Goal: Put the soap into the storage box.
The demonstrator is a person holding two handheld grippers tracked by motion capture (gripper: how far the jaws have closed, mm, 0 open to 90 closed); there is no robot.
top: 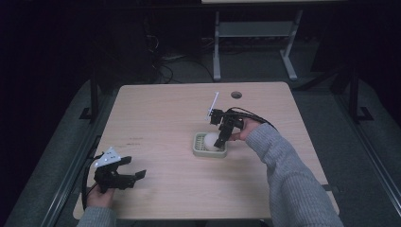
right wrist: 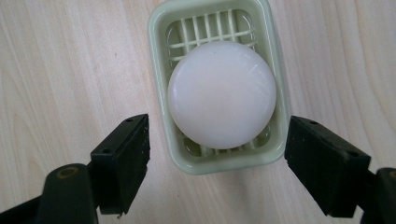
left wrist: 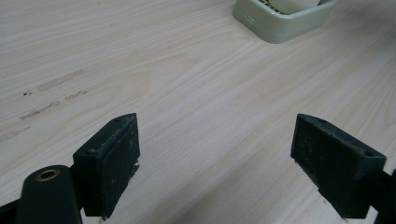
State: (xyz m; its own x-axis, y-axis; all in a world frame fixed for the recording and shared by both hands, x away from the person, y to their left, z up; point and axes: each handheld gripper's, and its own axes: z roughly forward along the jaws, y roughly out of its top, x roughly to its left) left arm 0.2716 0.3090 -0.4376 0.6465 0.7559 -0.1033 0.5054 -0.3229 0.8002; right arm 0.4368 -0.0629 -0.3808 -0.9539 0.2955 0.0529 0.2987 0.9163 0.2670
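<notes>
A round white soap [right wrist: 222, 93] lies in a pale green slatted soap dish [right wrist: 159, 56] near the middle of the table; both appear in the high view, soap [top: 211, 141] in dish [top: 197, 146]. My right gripper [right wrist: 217, 158] hangs open just above the dish's near end, its jaws wide on either side and touching nothing; in the high view it [top: 221, 140] sits over the dish's right side. My left gripper [top: 134, 178] rests open near the table's front left corner, far from the dish. Its own view [left wrist: 215, 158] has bare wood between the jaws and the dish corner [left wrist: 285, 23] at top.
The light wood table [top: 156, 113] has a round cable hole [top: 236, 94] at its back right and faint scuff marks [left wrist: 51, 95] left of centre. Another table's metal legs [top: 216, 52] stand on the dark floor behind. A grey-sleeved forearm [top: 293, 175] crosses the front right.
</notes>
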